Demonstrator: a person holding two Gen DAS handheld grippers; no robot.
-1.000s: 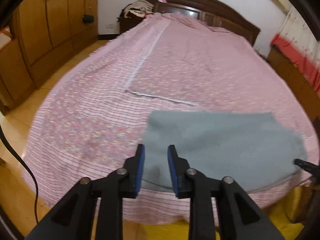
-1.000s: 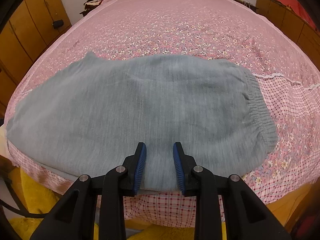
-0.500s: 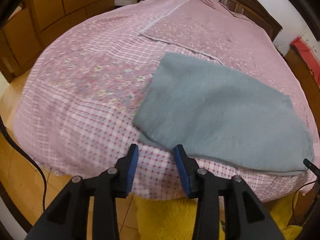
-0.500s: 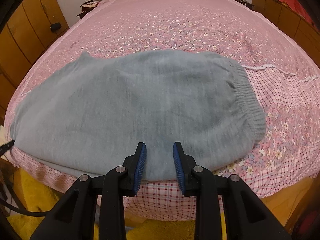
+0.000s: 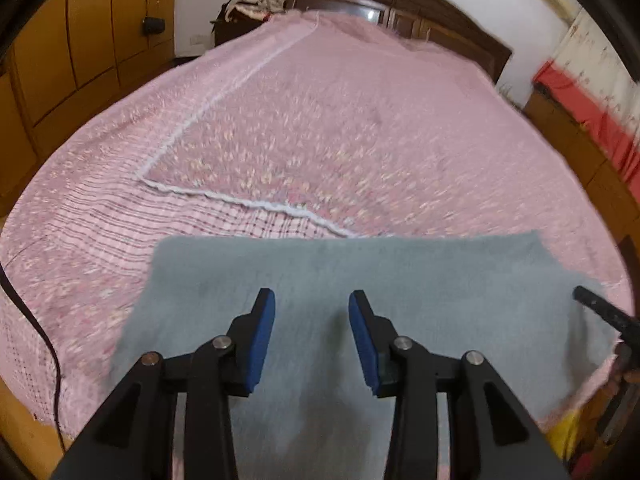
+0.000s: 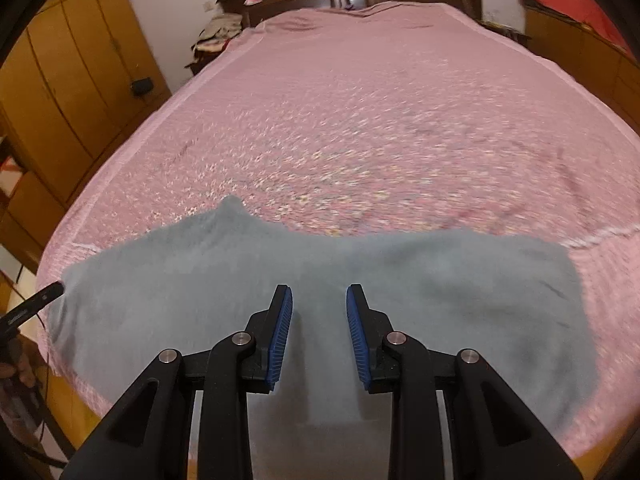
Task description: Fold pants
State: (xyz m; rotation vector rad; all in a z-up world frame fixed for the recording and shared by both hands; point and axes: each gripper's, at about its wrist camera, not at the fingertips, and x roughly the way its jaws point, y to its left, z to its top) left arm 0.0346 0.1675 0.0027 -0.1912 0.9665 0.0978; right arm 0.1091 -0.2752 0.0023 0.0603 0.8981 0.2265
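Dim warm indoor light; motion blur; fisheye-bent, dark edges.

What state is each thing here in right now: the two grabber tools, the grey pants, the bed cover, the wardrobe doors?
left gripper: open, holding nothing, above the pants.
right gripper: open, holding nothing, above the pants.
grey pants: lying flat near the bed's near edge, apparently already folded over.
pink bedspread: spread out over the bed.
wardrobe doors: shut.

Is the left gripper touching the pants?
Cannot tell. In the left wrist view the left gripper has its jaws open over the grey pants, nothing between the pads, but the blur hides whether the tips rest on the cloth.
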